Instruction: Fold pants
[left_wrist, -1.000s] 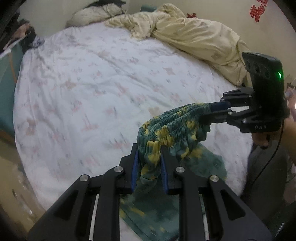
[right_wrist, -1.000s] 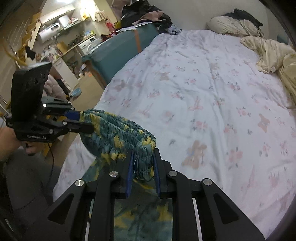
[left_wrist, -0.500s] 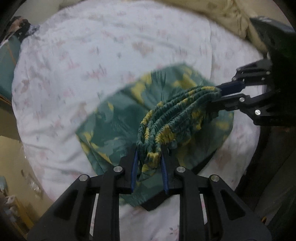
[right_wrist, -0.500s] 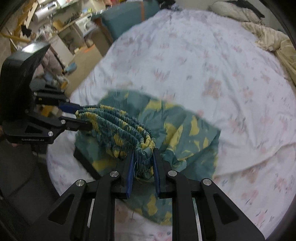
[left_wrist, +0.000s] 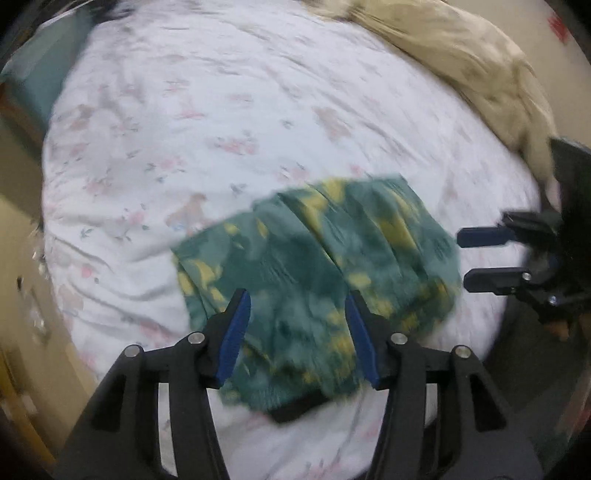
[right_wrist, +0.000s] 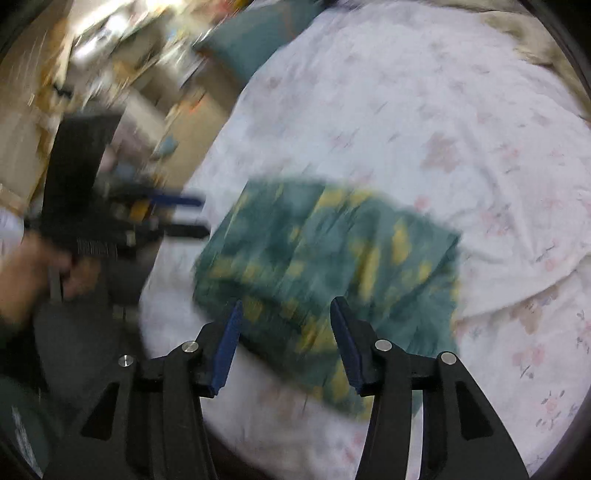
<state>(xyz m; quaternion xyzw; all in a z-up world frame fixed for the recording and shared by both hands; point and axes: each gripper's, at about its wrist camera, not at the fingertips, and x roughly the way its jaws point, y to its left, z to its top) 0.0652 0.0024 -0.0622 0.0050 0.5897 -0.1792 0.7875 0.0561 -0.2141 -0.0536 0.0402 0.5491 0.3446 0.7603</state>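
- On the white floral bed sheet (left_wrist: 221, 110), the green-and-yellow patterned pants (left_wrist: 317, 266) are seen lying in a folded, rumpled heap near the sheet's front edge; the picture is blurred by motion, so the folds cannot be read in detail.
- Above the pants, the left gripper (left_wrist: 297, 332) is held pointing steeply down, its blue-padded jaws spread apart; they have just been opening, and no cloth is pinched between them, the pants being seen only beyond and below the gap.
- To the pants' right in the left wrist view, the right gripper (left_wrist: 461, 258) is shown side-on at the heap's edge, its two jaws parted with bare sheet visible between them.
- Seen from the right wrist, the right gripper (right_wrist: 284, 343) is likewise held over the pants (right_wrist: 332, 266) with jaws just opened and nothing clamped.
- To the pants' left in that view, the left gripper (right_wrist: 203, 216) is caught in blur, gripped by a hand (right_wrist: 29, 269), its jaws apart and just clear of the cloth's edge.
- Beyond the pants, at the sheet's far side, a crumpled beige quilt (left_wrist: 461, 62) is piled.
- Off the sheet's left edge, a teal piece of furniture (right_wrist: 251, 40) and cluttered shelves (right_wrist: 92, 48) are made out, blurred.
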